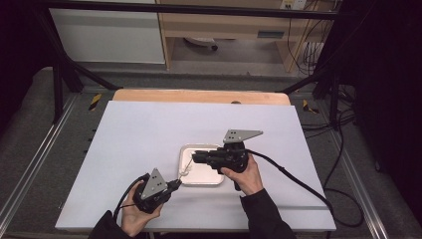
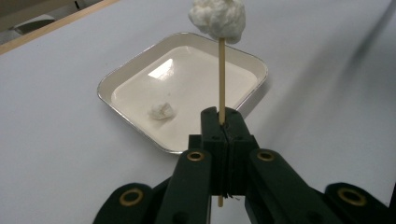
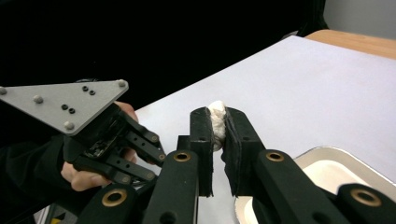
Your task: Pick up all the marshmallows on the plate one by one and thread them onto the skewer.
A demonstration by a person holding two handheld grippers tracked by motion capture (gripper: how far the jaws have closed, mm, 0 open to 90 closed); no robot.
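My left gripper (image 2: 223, 119) is shut on a thin wooden skewer (image 2: 221, 79) that carries a white fluffy lump (image 2: 218, 18) near its far end. In the high view the left gripper (image 1: 175, 185) sits just off the near left corner of the cream tray (image 1: 201, 183), with the skewered lump (image 1: 185, 172) over that corner. A small white piece (image 2: 161, 111) lies in the tray (image 2: 116, 86). My right gripper (image 3: 217, 116) has its pads pressed on another white lump (image 3: 217, 126). From the right it points left over the tray (image 1: 195, 158).
A white sheet (image 1: 149, 134) covers the table, with a wooden strip (image 1: 199, 96) showing at the back. Black frame posts (image 1: 59, 74) stand at the far corners. The right gripper's cable (image 1: 293, 179) trails across the sheet toward the right edge.
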